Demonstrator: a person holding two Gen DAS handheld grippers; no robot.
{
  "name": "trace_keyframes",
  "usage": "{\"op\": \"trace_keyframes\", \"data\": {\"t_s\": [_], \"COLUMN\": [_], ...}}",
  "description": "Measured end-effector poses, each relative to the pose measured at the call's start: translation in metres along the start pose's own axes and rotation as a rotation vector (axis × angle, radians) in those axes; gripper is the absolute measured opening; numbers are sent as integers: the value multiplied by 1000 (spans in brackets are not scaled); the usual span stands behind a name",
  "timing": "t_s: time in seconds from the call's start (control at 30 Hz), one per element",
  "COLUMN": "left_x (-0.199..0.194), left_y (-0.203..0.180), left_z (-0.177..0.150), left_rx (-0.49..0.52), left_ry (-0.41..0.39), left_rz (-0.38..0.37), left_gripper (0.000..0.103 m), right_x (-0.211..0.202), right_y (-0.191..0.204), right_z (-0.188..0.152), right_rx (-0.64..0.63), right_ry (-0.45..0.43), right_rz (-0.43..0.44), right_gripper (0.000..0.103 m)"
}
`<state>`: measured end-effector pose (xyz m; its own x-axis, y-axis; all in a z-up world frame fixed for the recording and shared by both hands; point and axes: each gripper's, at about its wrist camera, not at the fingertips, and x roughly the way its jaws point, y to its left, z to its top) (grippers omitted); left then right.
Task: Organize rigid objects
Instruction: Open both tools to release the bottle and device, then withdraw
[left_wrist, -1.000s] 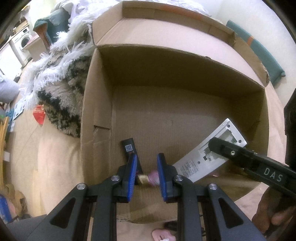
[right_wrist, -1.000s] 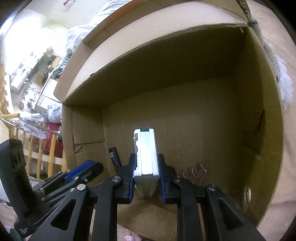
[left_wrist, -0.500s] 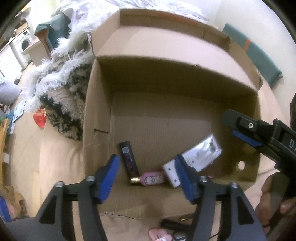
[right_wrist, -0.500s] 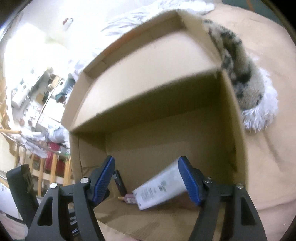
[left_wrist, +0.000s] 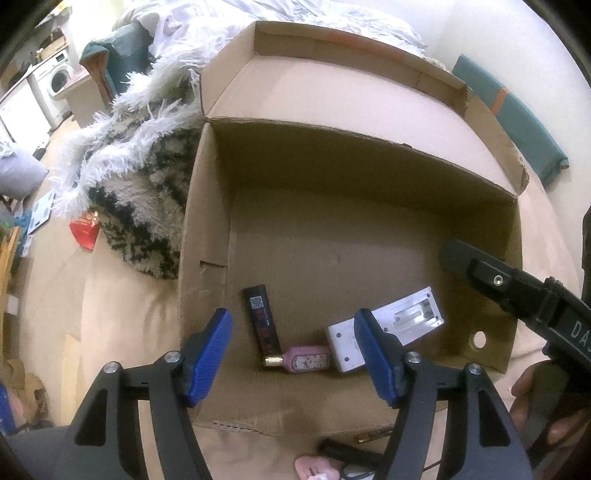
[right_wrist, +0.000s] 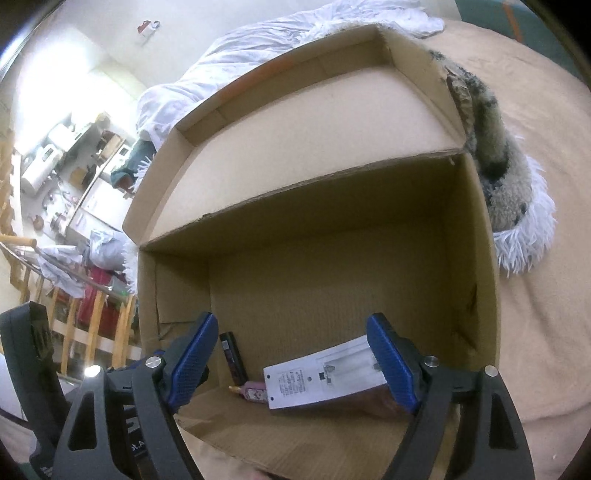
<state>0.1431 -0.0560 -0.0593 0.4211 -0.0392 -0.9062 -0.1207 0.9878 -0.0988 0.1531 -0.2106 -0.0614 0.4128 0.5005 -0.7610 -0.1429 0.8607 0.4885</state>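
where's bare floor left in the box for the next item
Most of the box floor is bare: the whole stretch from the far wall to mid-floor, plus the right side near the round hole. Crowded only along the near wall, where the black stick, pink bottle and white remote lie together.

Left gripper (left_wrist: 293, 356): I hold it with jaws spread wide, nothing between the blue pads. Right gripper (right_wrist: 290, 363): likewise wide apart and unloaded, my hand (left_wrist: 543, 413) on its handle.
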Motion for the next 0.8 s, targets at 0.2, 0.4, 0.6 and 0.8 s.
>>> {"op": "trace_keyframes", "data": {"t_s": [0.2,0.4,0.6,0.8], "left_x": [-3,-13,-28,-50], "left_y": [1,3,6,12], "left_z": [1,1,0,3], "left_rx": [-4,-8,-8,-11], "left_ry": [-9,-25,-41,-63], "left_rz": [3,6,13,29], "left_gripper": [66,66,66,66], "right_x": [-2,-9,-21,-36], "right_y": [0,5,8,14], "right_z": [-1,-1,-6,-12], "right_rx": [-7,-13,-22,-44], "right_ry": [3,-6,-19,-10], "right_rz": [0,2,-4,-25], "right_gripper": [88,88,88,88]}}
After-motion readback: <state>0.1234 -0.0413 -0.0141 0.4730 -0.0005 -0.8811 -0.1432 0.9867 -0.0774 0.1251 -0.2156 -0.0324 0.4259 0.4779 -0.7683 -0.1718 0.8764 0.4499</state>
